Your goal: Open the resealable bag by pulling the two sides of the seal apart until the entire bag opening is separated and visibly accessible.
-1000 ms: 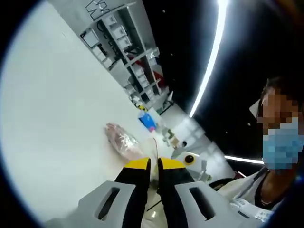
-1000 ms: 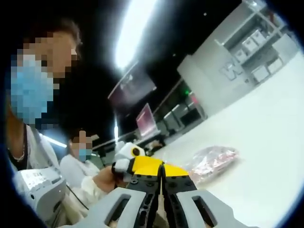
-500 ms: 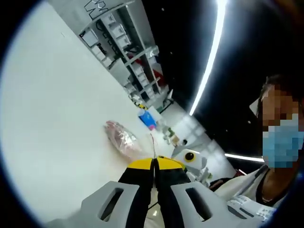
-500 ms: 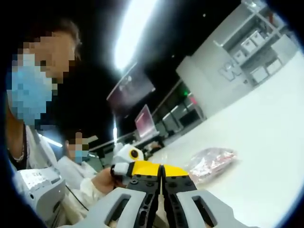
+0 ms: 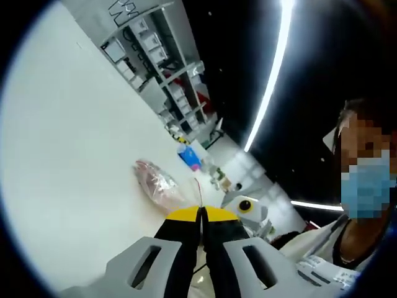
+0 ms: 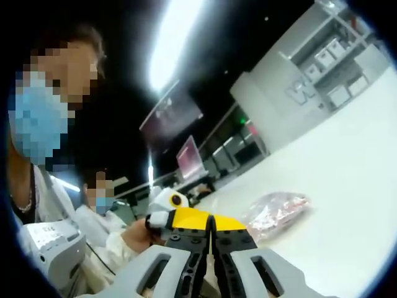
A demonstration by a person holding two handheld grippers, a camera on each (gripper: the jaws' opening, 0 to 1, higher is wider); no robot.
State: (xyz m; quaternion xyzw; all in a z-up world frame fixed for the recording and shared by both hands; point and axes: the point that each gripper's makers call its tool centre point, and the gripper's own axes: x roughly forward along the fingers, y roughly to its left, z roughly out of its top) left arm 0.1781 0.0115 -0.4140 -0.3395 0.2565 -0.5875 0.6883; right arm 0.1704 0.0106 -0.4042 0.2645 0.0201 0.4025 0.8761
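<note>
Yellow-tipped black jaws rise from six o'clock in both views. In the left gripper view we see the left tool [image 5: 201,213] with its jaws pressed together, and a thin reddish edge of film stands up from the seam between them toward twelve o'clock. That film leads on to the resealable bag [image 5: 159,184], so we read the left tool as pinching one lip of the bag's seal. The bag's body is clear plastic with pinkish contents, and it lies on the white table [image 5: 74,149] just beyond the tips, at about eleven o'clock from them.

In the right gripper view the right tool [image 6: 212,220] also has its jaws pressed together with no gap visible. The bag [image 6: 276,213] lies at about two o'clock from the tips, close to them, on the table [image 6: 347,186]. We cannot tell whether any film is caught between these jaws. Just left of the right tool's tips, at about nine o'clock, we see the other tool's white housing, and a hand [image 6: 135,234] behind it.

Farther off, in the left gripper view, a blue box [image 5: 190,157] and small items sit at the table's far edge, about twelve o'clock from the bag. Beyond them grey shelving [image 5: 155,56] with white bins runs toward eleven o'clock. A long ceiling light [image 5: 268,93] crosses the dark upper right, and a person in a white coat [image 5: 322,254] is at four o'clock.
</note>
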